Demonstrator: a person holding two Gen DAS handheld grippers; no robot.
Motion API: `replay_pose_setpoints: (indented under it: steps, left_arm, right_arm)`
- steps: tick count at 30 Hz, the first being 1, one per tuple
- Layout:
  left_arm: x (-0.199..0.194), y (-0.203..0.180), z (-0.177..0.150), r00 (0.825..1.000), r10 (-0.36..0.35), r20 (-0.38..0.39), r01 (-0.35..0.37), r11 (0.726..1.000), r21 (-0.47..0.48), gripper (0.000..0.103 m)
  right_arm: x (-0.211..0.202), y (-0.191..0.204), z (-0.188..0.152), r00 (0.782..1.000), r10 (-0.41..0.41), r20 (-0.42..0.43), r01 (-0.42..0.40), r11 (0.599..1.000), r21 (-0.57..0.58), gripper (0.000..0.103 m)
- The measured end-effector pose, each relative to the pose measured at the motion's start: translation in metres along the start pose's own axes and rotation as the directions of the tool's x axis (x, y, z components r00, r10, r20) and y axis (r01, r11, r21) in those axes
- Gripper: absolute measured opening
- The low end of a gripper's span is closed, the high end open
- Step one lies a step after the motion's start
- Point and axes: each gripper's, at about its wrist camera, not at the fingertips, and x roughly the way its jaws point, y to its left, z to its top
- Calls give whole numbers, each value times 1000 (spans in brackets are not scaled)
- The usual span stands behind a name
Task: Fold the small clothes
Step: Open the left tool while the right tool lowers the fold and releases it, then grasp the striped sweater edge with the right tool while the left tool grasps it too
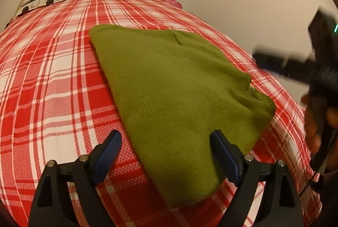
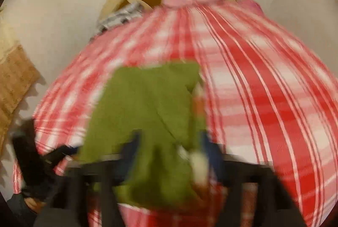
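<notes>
Garment: green cloth point(image 1: 169, 96) folded on my bed point(image 1: 52, 79)
Left fingers point(image 1: 165, 151): spread, empty
Right fingers point(image 2: 169, 148): blurred, cannot tell
Next: likely another fold

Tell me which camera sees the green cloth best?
The left wrist view. There the green cloth lies sharp and whole on the checked bedspread. The right wrist view shows it blurred, its near end hidden behind the right gripper.

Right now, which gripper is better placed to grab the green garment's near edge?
Left, probably. The left gripper is open, steady, its fingers straddling the garment at its near end. The right gripper is off the garment's side, blurred in motion.
</notes>
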Motion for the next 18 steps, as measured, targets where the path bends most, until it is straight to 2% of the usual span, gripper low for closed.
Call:
replay_pose_setpoints:
  steps: [2, 4, 6, 7, 8, 9, 10, 13, 16, 18]
  left_arm:
    - [0, 1, 0, 1000, 6, -2, -6, 1000, -2, 93]
    - [0, 0, -1, 1000, 4, 1, -4, 1000, -4, 93]
    - [0, 2, 0, 1000, 0, 3, 0, 1000, -10, 94]
    - [0, 3, 0, 1000, -3, 2, 3, 1000, -15, 94]
    - [-1, 4, -1, 1000, -9, 2, 9, 1000, -21, 94]
    - [-1, 5, -1, 1000, -13, 1, 13, 1000, -26, 94]
    - [-1, 7, -1, 1000, -16, 1, 16, 999, -31, 94]
    - [2, 6, -1, 1000, -7, -10, 6, 1000, -27, 98]
    - [4, 2, -1, 1000, 11, -19, -11, 1000, -10, 99]
    - [6, -1, 0, 999, 28, -26, -28, 1000, 3, 99]
  right_arm:
    - [-4, 19, 8, 998, 57, 21, -56, 997, -56, 75]
    - [7, 36, 14, 996, 92, 2, -91, 992, -84, 75]
    - [28, 41, 18, 979, 198, -57, -201, 978, -59, 75]
    - [39, 41, 18, 972, 214, -95, -219, 975, -47, 75]
    - [50, 36, 17, 977, 172, -123, -179, 983, -44, 75]
    - [60, 25, 11, 986, 79, -148, -87, 995, -44, 74]
    - [65, 11, 2, 985, 26, -170, -30, 999, -18, 72]
    - [61, -15, -9, 987, 73, -142, -68, 997, 41, 70]
    - [50, -2, -9, 990, -1, -144, -3, 1000, -28, 69]
    - [34, 4, -5, 996, -20, -82, 17, 999, -29, 71]
